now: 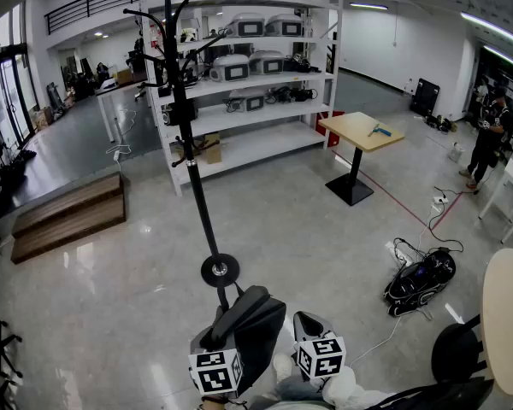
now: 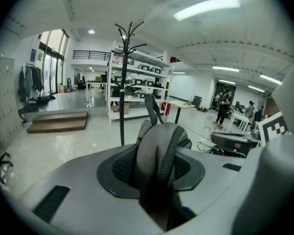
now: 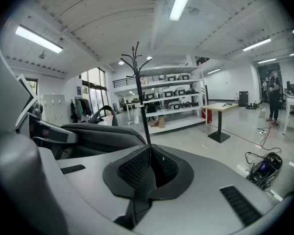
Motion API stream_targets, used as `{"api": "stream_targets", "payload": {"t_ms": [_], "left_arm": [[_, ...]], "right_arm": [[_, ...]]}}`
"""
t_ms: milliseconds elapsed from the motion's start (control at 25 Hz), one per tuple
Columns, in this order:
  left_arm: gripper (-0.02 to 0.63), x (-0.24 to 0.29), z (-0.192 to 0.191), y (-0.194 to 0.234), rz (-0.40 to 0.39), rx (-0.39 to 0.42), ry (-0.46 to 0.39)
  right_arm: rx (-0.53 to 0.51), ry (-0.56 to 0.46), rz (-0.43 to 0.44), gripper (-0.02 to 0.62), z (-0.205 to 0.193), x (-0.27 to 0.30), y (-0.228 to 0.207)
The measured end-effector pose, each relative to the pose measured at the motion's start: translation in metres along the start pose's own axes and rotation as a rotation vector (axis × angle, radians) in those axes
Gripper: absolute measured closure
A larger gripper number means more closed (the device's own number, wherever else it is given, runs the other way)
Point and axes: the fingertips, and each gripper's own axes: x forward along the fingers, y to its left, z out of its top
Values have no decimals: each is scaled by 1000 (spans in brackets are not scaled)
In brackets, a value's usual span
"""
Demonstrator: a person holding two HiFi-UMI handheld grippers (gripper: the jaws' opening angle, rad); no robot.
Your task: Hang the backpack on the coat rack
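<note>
Firmly closed on the grey mesh strap (image 2: 154,141), the left gripper (image 2: 154,165) holds the backpack (image 1: 255,325) just ahead of its jaws. Beside it, the right gripper (image 3: 149,168) has its jaws pressed together on nothing. The coat rack (image 1: 191,169) stands just beyond the backpack with bare floor (image 1: 308,229) around its base. Shelves (image 1: 265,109) stand behind, and a table (image 1: 362,129) and a black bag (image 1: 421,280) are well off to the right.
</note>
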Motion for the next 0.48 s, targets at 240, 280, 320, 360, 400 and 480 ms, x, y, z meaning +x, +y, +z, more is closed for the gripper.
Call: {"api": "stream_targets", "payload": {"t_ms": [240,280,320,360,400,480], "left_arm": [[479,12,4,-2,-2,3,2],[479,15,6,-3,-5,4,1],[479,18,8,-3,-6,5,1],[479,21,11,-2,-7,5,0],[479,25,14,-2,-7,4,-2],[479,34,18,-1,-7,1,-2]], "right_arm": [[7,7,-1,581,-1,12,-7],[6,8,-1,581,0,15,-8],[5,8,-1,581,1,18,-9],[4,8,0,581,2,22,-10],[4,8,2,581,4,26,-11],[5,10,4,581,7,36,-15]]}}
